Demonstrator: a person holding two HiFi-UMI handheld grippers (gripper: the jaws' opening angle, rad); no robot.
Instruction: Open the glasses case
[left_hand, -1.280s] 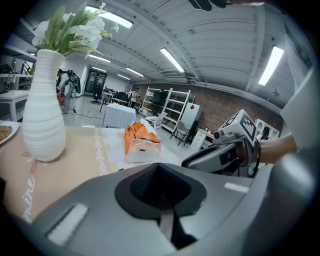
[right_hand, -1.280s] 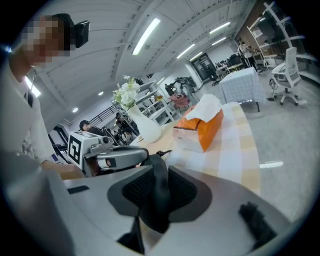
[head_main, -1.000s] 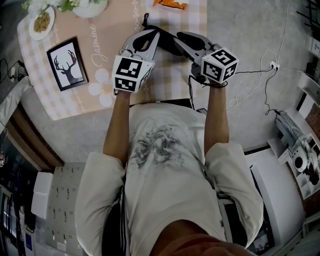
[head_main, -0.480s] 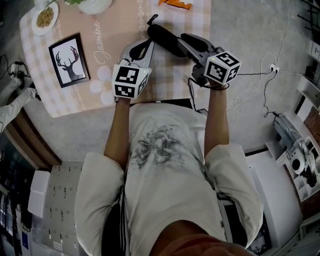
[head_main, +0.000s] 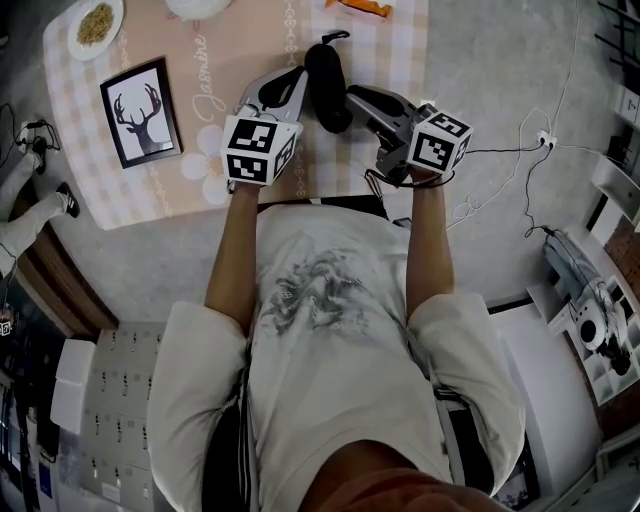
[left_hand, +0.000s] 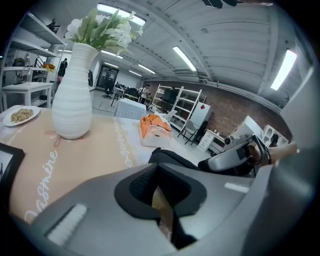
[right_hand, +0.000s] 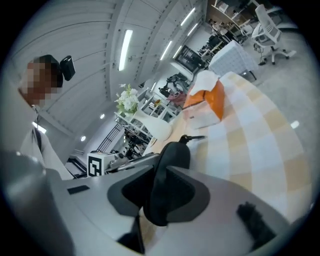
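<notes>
The black glasses case (head_main: 326, 85) hangs over the table's near edge, its length pointing away from me and a small loop at its far end. My right gripper (head_main: 352, 100) reaches in from the right. Its jaws have just been closing, with the case (right_hand: 167, 185) between them, and they press on its near end. My left gripper (head_main: 296, 82) is shut on nothing, just left of the case. In the left gripper view the case (left_hand: 172, 159) lies beyond the shut jaws, and the right gripper (left_hand: 235, 156) shows behind it.
A checked cloth (head_main: 200, 150) covers the table. On it are a framed deer picture (head_main: 142, 110), a plate of food (head_main: 95, 22), a white vase with flowers (left_hand: 75, 95) and an orange packet (left_hand: 155, 131). Cables trail on the floor (head_main: 520, 160) to the right.
The case has swung from lying slantwise across the table edge to pointing straight away from me. The right gripper has rolled and shifted with it. The left gripper stays shut beside it.
</notes>
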